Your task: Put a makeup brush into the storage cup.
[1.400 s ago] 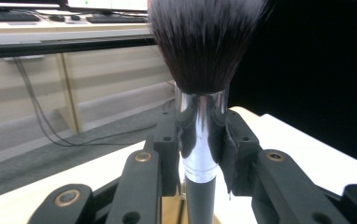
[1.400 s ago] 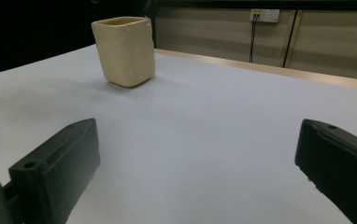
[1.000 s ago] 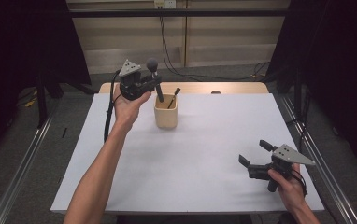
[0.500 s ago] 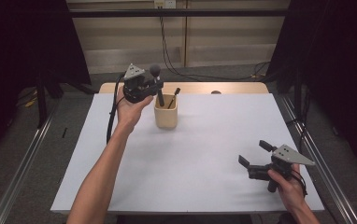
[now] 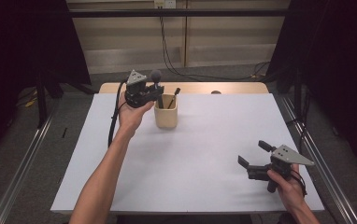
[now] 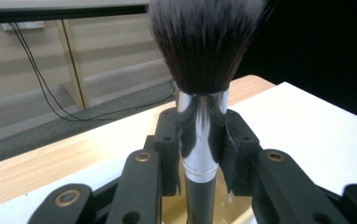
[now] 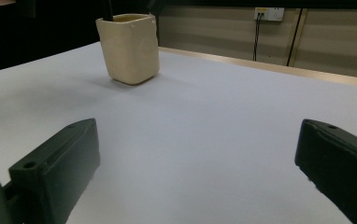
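My left gripper (image 5: 159,94) is shut on a makeup brush (image 5: 157,84), held upright with its lower end inside a cream cup (image 5: 166,115) at the table's far middle. In the left gripper view the brush (image 6: 203,135) has dark bristles and a silver ferrule pinched between the pads, with the cup's rim (image 6: 235,212) just below. A second dark-handled tool (image 5: 172,99) leans in the cup. My right gripper (image 5: 253,154) stands open near the front right, over bare table, aimed toward the cup (image 7: 129,46).
The white table top (image 5: 204,154) has a wooden strip (image 5: 232,87) along its far edge. Metal rails (image 5: 22,158) run along both sides of the table. Cables (image 5: 167,51) hang on the wall behind.
The left gripper has carried the brush right and down, so its handle now stands in the cup. The right gripper has stayed in place.
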Demonstrator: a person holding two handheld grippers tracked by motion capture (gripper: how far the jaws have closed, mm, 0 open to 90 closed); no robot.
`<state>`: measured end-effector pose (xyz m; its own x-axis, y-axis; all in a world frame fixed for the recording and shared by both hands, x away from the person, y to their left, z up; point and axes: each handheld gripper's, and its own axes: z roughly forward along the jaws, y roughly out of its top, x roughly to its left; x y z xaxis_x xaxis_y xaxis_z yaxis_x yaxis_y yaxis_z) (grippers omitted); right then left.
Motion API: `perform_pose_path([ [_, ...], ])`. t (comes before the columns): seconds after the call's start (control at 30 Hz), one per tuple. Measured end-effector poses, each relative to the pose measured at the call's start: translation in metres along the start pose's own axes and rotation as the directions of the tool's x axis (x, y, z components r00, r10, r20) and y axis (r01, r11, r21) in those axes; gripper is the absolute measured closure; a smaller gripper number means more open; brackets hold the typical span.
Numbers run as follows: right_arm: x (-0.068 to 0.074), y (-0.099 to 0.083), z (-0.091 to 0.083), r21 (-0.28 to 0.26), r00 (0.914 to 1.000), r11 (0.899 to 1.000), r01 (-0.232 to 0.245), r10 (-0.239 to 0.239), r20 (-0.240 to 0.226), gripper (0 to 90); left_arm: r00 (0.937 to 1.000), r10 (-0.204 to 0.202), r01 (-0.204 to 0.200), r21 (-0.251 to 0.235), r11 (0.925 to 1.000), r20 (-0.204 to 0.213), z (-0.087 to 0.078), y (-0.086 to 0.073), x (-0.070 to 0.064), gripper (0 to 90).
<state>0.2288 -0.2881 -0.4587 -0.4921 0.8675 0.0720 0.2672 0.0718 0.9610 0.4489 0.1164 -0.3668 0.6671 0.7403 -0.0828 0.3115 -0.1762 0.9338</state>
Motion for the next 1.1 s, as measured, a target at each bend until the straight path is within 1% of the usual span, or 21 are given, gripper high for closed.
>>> perform_pose_path([
  [0.17,0.0,0.0,0.0,0.001,1.0,1.0,0.0,0.0,0.003,0.0,1.0,-0.001,0.001,0.013,0.9999,0.002,0.003,-0.006,0.0,71.0],
  [0.27,0.0,0.0,0.0,0.002,1.0,1.0,0.0,0.0,0.003,0.0,1.0,-0.007,0.007,0.011,0.9999,0.005,0.004,-0.01,0.0,71.0],
  [0.47,0.0,0.0,0.001,0.007,1.0,1.0,0.006,-0.006,-0.003,0.0,0.9999,-0.01,0.01,0.028,0.9996,-0.002,0.006,-0.02,0.004,71.0],
  [0.83,0.0,0.0,0.001,0.007,1.0,1.0,0.008,-0.008,-0.002,0.0,0.9997,-0.025,0.025,0.039,0.9989,-0.008,0.007,-0.033,0.008,71.0],
  [0.87,0.0,0.0,0.001,0.007,1.0,1.0,0.009,-0.009,-0.001,0.0,0.9998,-0.017,0.017,0.043,0.9989,-0.009,0.007,-0.034,0.008,70.9],
  [0.93,0.0,0.0,0.001,0.007,1.0,1.0,0.005,-0.005,-0.001,0.0,0.9997,-0.024,0.024,0.034,0.9991,-0.002,0.008,-0.036,0.007,70.9],
  [1.1,0.0,0.0,0.002,0.005,1.0,1.0,0.007,-0.008,0.002,0.0,0.9999,-0.014,0.014,0.032,0.9994,-0.002,0.01,-0.039,0.006,70.9],
])
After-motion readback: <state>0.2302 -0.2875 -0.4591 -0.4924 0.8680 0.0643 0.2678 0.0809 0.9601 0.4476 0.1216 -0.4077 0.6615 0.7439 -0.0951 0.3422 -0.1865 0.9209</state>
